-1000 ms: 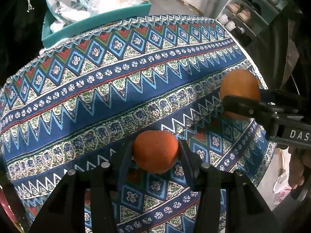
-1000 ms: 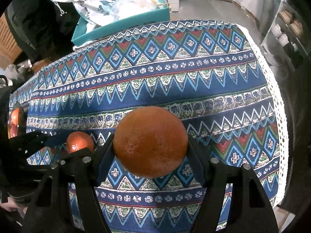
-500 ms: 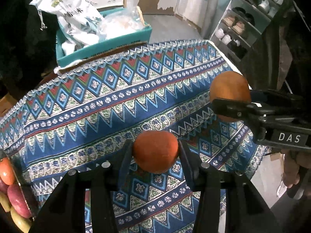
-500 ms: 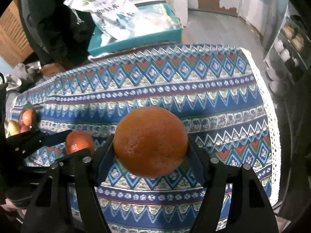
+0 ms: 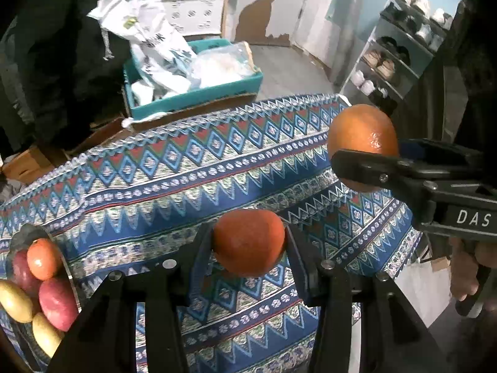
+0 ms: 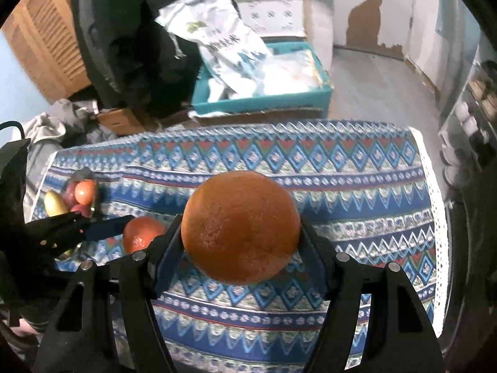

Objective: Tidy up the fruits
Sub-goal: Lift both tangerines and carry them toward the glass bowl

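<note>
My left gripper (image 5: 248, 242) is shut on a small reddish orange (image 5: 248, 241), held above the patterned tablecloth (image 5: 155, 180). My right gripper (image 6: 240, 227) is shut on a larger orange (image 6: 240, 227), also held above the cloth. In the left wrist view the right gripper's orange (image 5: 362, 135) shows at the right. In the right wrist view the left gripper's orange (image 6: 141, 236) shows at the left. A clear fruit container (image 5: 66, 276) with red, orange and yellow fruit (image 5: 43, 258) sits at the table's left end; it also shows in the right wrist view (image 6: 93, 175).
A teal box (image 5: 198, 96) with white bags stands on the floor beyond the table's far edge. A shoe rack (image 5: 397, 59) stands at the right. The table's right edge (image 6: 435, 205) has a white lace border.
Both grippers have risen and pulled back with their oranges; more of the table and room shows. The fruit container has come into view at the left.
</note>
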{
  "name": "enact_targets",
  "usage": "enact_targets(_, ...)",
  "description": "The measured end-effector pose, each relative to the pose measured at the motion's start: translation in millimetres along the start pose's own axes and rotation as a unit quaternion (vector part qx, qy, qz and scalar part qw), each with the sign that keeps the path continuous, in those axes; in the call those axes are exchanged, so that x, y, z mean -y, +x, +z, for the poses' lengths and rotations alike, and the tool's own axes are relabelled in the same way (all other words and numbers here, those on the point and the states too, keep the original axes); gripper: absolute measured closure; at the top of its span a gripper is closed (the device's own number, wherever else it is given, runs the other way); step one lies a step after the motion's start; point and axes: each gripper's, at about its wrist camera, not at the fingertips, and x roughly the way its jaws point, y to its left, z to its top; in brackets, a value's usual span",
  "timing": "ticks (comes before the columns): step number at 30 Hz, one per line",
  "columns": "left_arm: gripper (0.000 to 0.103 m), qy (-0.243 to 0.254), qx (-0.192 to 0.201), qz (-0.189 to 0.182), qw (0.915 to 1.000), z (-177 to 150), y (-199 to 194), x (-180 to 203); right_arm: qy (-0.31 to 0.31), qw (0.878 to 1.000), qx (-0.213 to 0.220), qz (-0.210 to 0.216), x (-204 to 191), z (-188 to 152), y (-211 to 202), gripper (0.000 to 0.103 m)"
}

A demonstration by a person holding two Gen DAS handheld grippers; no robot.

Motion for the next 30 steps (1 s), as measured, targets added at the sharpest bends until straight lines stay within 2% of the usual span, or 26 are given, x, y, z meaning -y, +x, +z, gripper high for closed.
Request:
enact_targets(15,0.055,-0.056,0.041,0.036,0.997,-19.0,-58.8,-68.4,-0.048,0.997,0.02,0.05,-77.0,21.6,-6.4,0.033)
enact_targets(30,0.055,-0.135,0.059,0.083,0.9856,-52.2,-91.0,-157.7,-0.089,0.992,0.01,0.086,-144.7,34.9,12.3,0.033)
